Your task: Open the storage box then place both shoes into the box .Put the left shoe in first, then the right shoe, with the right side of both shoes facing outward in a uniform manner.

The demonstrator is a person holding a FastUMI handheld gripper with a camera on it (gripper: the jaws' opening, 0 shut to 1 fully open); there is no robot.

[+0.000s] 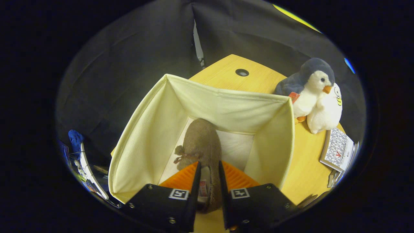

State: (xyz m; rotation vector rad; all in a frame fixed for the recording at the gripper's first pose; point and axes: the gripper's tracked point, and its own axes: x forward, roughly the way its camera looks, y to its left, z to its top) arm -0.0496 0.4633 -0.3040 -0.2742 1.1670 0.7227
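Observation:
A cream fabric storage box (152, 129) stands open on the wooden table, its top wide open below me. A brown suede shoe (200, 142) with a small lace bow hangs toe-down inside the box, over the pale floor of the box. My gripper (209, 170) is shut on the shoe's heel collar, one finger on each side of the collar wall. The shoe's toe points toward the box's far wall. Whether the toe touches the box floor cannot be told.
A plush penguin (310, 84) and a white plush toy (326, 113) sit on the table (226, 74) just right of the box. A patterned booklet (338, 149) lies nearer, at the right. Black cloth walls close in behind. Clutter (81, 161) sits off the table's left side.

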